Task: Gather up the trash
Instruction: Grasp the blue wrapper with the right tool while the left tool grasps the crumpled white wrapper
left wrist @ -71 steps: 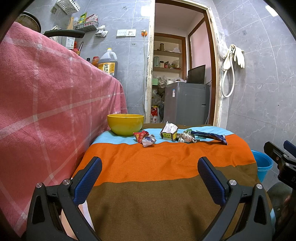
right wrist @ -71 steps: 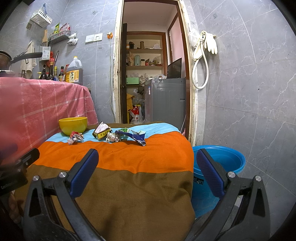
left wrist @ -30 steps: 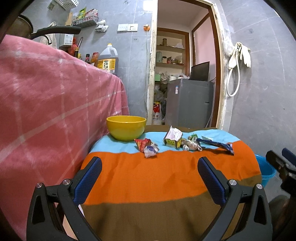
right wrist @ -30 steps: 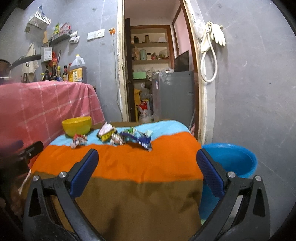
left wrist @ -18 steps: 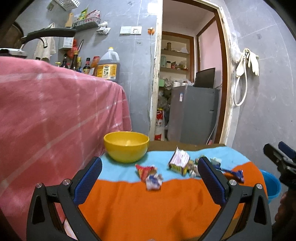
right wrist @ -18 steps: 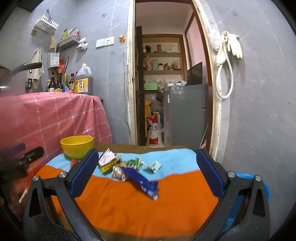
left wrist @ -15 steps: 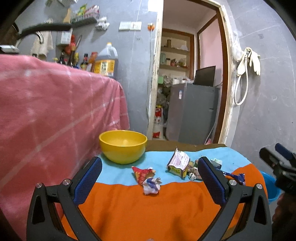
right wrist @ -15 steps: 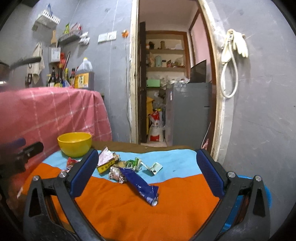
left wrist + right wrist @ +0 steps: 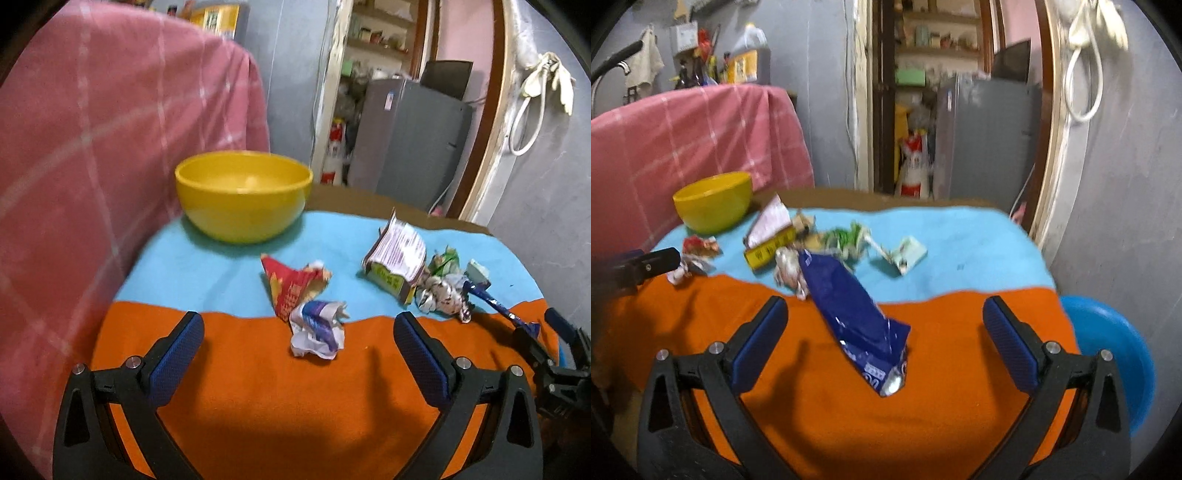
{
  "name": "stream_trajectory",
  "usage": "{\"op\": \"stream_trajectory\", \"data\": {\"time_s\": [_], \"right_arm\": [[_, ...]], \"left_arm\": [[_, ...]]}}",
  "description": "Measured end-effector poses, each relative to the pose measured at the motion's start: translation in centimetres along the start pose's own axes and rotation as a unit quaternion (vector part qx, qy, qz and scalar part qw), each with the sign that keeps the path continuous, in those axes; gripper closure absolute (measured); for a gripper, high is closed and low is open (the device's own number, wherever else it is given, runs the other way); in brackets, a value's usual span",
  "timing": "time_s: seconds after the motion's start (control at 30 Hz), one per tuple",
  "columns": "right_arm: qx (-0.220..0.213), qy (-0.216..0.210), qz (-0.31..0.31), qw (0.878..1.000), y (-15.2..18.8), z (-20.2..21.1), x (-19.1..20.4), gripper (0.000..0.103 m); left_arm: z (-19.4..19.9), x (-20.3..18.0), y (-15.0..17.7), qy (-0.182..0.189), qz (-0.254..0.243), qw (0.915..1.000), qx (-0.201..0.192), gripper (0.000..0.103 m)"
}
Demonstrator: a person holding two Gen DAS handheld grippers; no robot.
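Approaching the scattered trash: the left gripper [image 9: 298, 341], jaws wide apart and empty, frames the crumpled white-and-blue wrapper [image 9: 318, 328]; the right gripper [image 9: 884, 332], equally spread, straddles the blue snack packet [image 9: 853, 314] on the striped cloth [image 9: 960, 398]. Descend low and close gently on the crinkly film, which probably slips, then carry it to the yellow bowl [image 9: 242, 195].

Home kitchen, small and lived-in: grey tiled walls [image 9: 1126, 192], cooking oil jug [image 9: 748, 55] and sauce bottles [image 9: 698, 72] on counter draped with pink checked cloth [image 9: 92, 122], pan handle [image 9: 615, 61] at left edge, open doorway [image 9: 882, 96] to pantry shelves [image 9: 938, 48] with jars, grey fridge [image 9: 417, 144], rubber gloves [image 9: 554, 85] hung on wall, blue basin [image 9: 1108, 354] on floor
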State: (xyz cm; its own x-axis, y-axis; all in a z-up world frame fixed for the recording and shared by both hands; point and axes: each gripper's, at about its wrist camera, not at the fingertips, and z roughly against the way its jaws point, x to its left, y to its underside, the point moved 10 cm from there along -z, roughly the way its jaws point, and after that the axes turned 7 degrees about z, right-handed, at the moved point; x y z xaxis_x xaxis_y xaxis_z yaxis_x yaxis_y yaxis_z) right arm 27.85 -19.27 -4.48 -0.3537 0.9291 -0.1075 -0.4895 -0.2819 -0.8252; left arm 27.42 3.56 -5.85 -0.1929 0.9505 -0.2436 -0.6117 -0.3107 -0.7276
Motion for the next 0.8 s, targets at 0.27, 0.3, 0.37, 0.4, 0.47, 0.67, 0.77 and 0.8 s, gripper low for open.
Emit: {"op": "stream_trajectory", "data": {"time_s": [0.27, 0.3, 0.37, 0.4, 0.47, 0.67, 0.77, 0.8], "right_arm": [[0.018, -0.024, 0.011, 1.000, 0.6, -1.3, 0.9, 0.017], [0.019, -0.025, 0.012, 0.999, 0.7, -1.3, 1.0, 0.021], [0.021, -0.030, 0.014, 0.999, 0.8, -1.4, 1.3, 0.027], [0.020, -0.032, 0.016, 0.999, 0.8, -1.4, 1.4, 0.029], [0.016, -0.035, 0.017, 0.999, 0.8, -1.3, 1.6, 0.036], [0.014, -0.048, 0.024, 0.998, 1.1, -1.2, 2.2, 0.067], [0.007, -0.053, 0.023, 0.998, 1.1, -0.8, 2.3, 0.074], [0.004, -0.055, 0.023, 0.998, 1.0, -0.6, 2.4, 0.075]], "left_arm": [[-1.4, 0.0, 1.2, 0.012, 0.006, 0.9986, 0.051, 0.046], [-1.3, -0.1, 1.2, 0.012, 0.005, 0.9985, 0.052, 0.053], [-1.2, -0.3, 1.3, 0.016, 0.005, 0.9985, 0.053, 0.061], [-1.2, -0.3, 1.4, 0.017, 0.005, 0.9984, 0.053, 0.067], [-1.2, -0.1, 1.5, 0.016, 0.006, 0.9982, 0.057, 0.073], [-0.8, -0.2, 1.7, 0.022, 0.008, 0.9978, 0.062, 0.083], [-0.3, -0.4, 2.1, 0.026, 0.010, 0.9975, 0.064, 0.085], [-0.1, -0.5, 2.2, 0.030, 0.010, 0.9974, 0.064, 0.086]]}}
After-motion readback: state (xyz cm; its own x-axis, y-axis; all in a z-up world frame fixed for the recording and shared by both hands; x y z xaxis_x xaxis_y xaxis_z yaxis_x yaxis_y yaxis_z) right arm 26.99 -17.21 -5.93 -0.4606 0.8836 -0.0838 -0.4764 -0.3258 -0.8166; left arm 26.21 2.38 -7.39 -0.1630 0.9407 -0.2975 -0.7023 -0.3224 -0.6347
